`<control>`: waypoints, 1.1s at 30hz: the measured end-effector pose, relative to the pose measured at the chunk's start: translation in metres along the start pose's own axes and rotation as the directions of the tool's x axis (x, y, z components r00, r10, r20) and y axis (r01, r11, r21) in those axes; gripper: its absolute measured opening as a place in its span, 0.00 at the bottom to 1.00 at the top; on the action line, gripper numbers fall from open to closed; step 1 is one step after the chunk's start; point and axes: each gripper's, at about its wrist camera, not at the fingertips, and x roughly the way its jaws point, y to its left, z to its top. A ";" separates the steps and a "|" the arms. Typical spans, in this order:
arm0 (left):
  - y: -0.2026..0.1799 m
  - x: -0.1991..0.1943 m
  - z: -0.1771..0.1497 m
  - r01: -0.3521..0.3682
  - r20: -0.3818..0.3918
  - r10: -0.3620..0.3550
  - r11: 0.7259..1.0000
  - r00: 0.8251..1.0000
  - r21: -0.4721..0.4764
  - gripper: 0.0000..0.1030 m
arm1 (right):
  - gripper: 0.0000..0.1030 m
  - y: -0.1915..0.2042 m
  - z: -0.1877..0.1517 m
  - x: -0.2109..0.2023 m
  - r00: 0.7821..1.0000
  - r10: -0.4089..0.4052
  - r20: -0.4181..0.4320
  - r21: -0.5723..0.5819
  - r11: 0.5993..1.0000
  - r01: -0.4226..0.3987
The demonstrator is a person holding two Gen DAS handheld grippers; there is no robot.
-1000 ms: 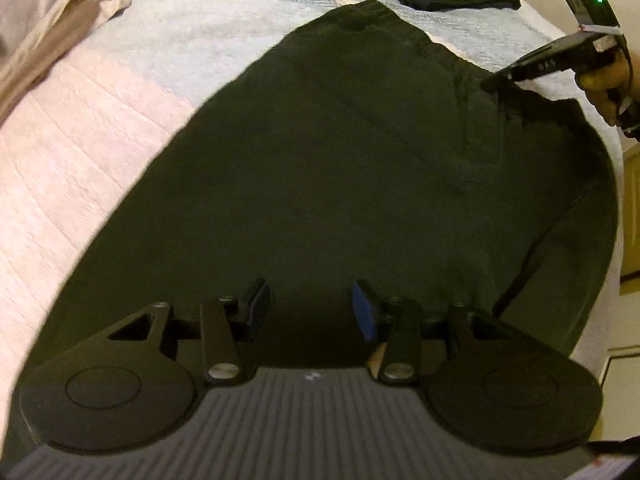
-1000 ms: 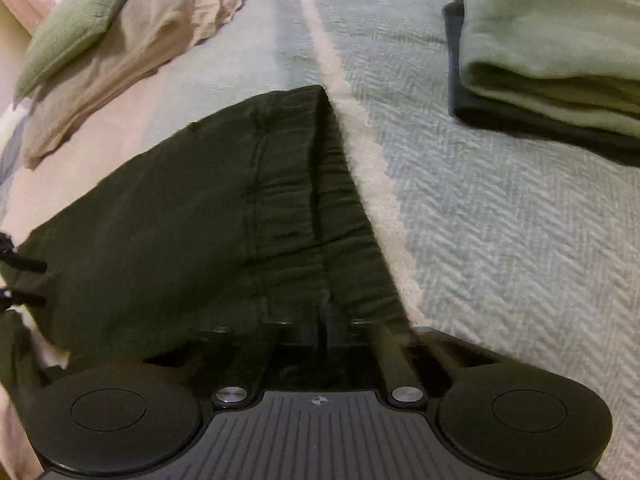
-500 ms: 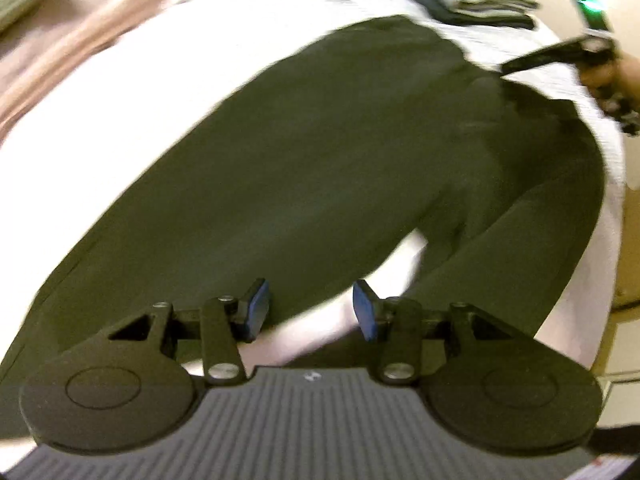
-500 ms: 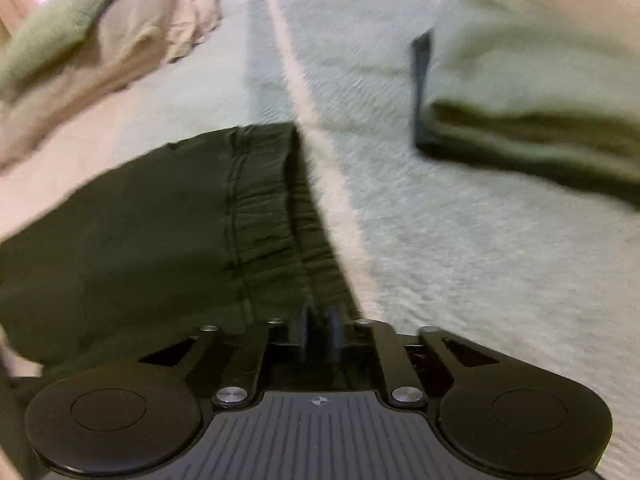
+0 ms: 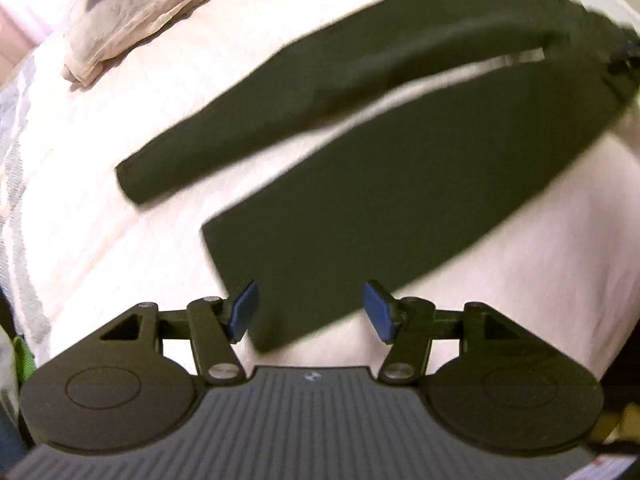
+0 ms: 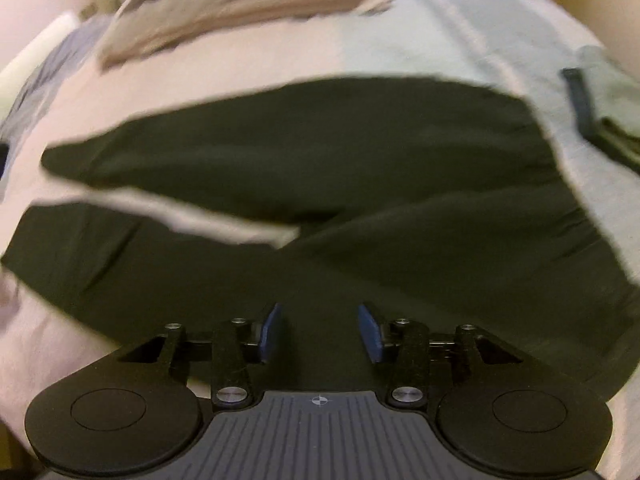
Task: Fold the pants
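Dark green pants (image 5: pixel 400 168) lie spread flat on the bed, both legs apart with a strip of pale cover showing between them. My left gripper (image 5: pixel 310 310) hovers over the hem of the nearer leg, its jaws opening, blue pads apart and pressing on nothing. In the right wrist view the pants (image 6: pixel 320 184) stretch across the picture, waistband to the right, legs to the left. My right gripper (image 6: pixel 320 330) hangs above the near leg close to the crotch, its jaws opening too, with no cloth pinched between the pads.
A pale pink and light green bedspread (image 5: pixel 100 240) covers the bed. A crumpled beige cloth (image 5: pixel 132 20) lies at the far end, also the beige cloth (image 6: pixel 240 12). Folded grey-green clothes (image 6: pixel 608 120) sit at the right edge, beside the waistband.
Both grippers swept away from the waistband toward the legs. The right gripper, shut at the waistband before, has let go and spread its pads. The left pads stand wider.
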 end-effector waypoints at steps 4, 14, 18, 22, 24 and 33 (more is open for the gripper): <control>0.030 0.014 -0.035 0.052 0.006 -0.052 0.989 0.999 -0.140 0.54 | 0.43 0.051 -0.009 0.013 0.999 -0.014 -0.041 -0.058 0.998 0.012; 0.074 0.031 -0.074 0.249 0.145 -0.203 0.815 0.968 -0.524 0.12 | 0.46 0.089 -0.026 0.018 0.994 -0.086 -0.074 -0.063 0.995 0.081; 0.065 -0.025 -0.096 0.299 0.202 -0.226 0.805 0.953 -0.512 0.05 | 0.46 0.080 -0.032 0.009 0.991 -0.102 -0.086 0.015 0.995 0.103; 0.043 -0.087 -0.136 0.310 0.166 -0.262 0.803 0.951 -0.510 0.05 | 0.46 0.067 -0.034 -0.001 0.989 -0.120 -0.089 0.064 0.990 0.126; 0.033 -0.097 -0.161 0.294 0.108 -0.280 0.798 0.954 -0.526 0.05 | 0.46 0.055 -0.034 -0.004 0.988 -0.122 -0.092 0.100 0.986 0.131; 0.003 -0.055 -0.189 0.215 -0.112 -0.322 0.815 0.940 -0.539 0.09 | 0.47 0.009 -0.045 0.000 0.979 -0.132 -0.153 0.208 0.964 0.163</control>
